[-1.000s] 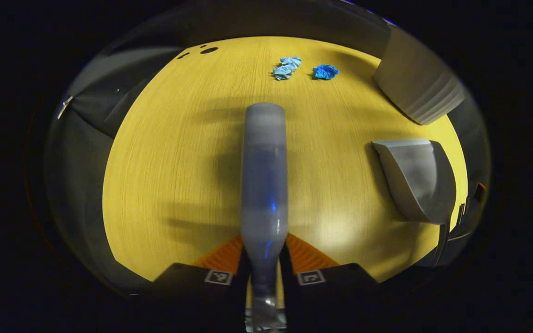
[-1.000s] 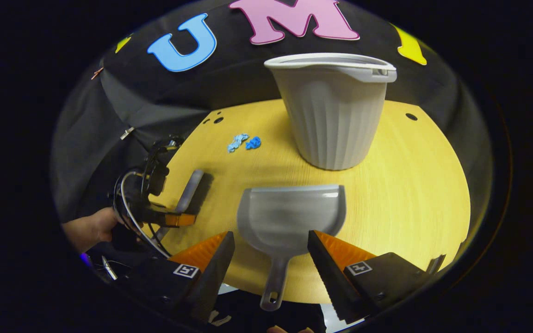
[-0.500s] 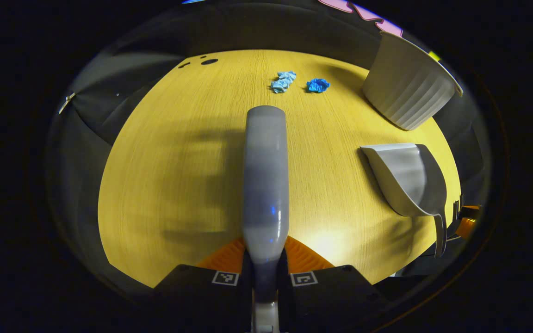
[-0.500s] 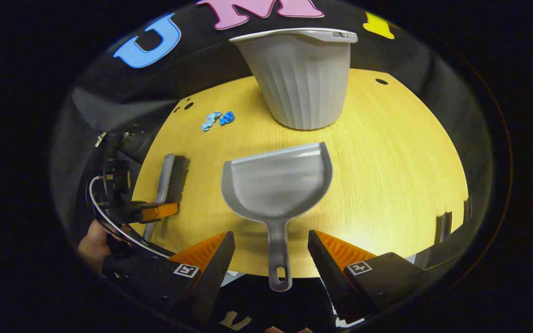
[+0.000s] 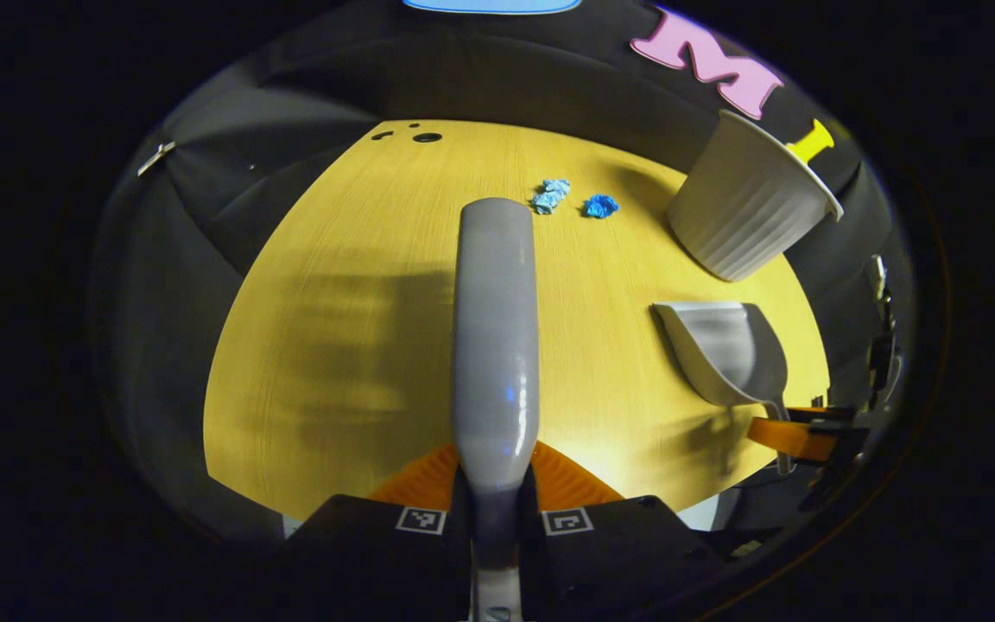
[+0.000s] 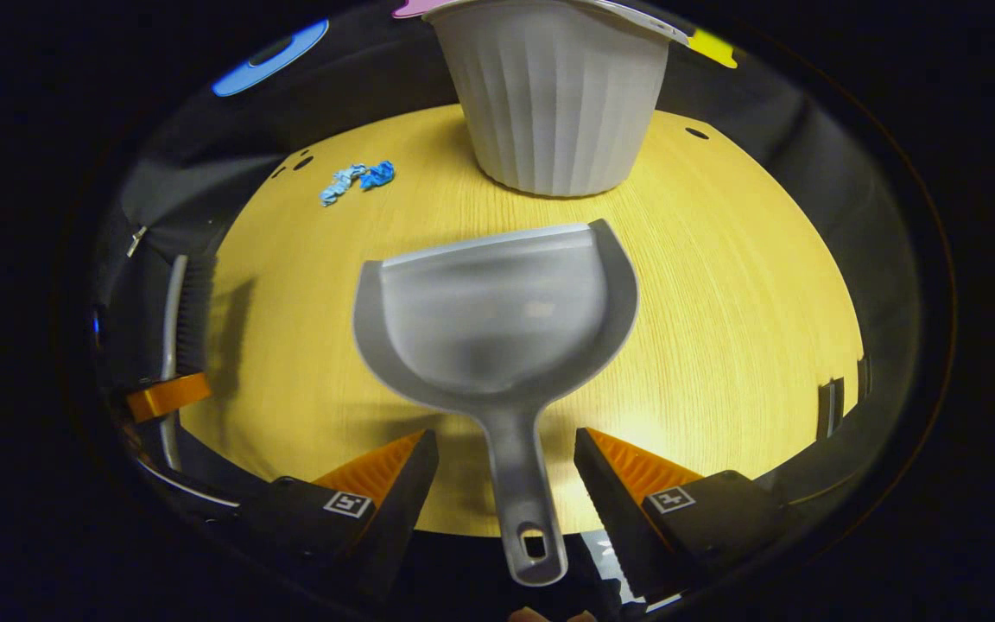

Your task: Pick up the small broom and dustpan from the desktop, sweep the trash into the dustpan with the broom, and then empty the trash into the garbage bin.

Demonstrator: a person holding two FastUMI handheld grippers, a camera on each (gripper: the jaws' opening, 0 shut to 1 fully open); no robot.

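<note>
Left gripper (image 5: 495, 484): clenched on the broom (image 5: 496, 337), both orange fingers pressing the handle's near end. Broom long axis runs straight away from the gripper, far end pointing toward the trash; the grey back faces the camera. In right gripper view the broom (image 6: 182, 311) sits at the desktop's left edge w/ bristles facing right, gripped by an orange finger at its near end.

Right gripper (image 6: 506, 466): jaws spread wide, straddling the dustpan handle w/o touching it. Dustpan (image 6: 497, 320) lies flat on the desktop (image 6: 722, 285), handle toward the near edge w/ its hanging-hole end overhanging, open mouth pointing far toward the garbage bin (image 6: 558, 95). In left gripper view the dustpan (image 5: 726, 350) is at the right side, near the desktop's right edge.

Trash: two crumpled blue pieces, pale one (image 5: 552, 195) and darker one (image 5: 600, 206), just beside each other at the far centre, left of the bin (image 5: 744, 212). Bare wood lies between broom tip and trash, and between dustpan mouth and bin base.

Markings: square black-and-white tags on both grippers' finger bases; nothing readable.
</note>
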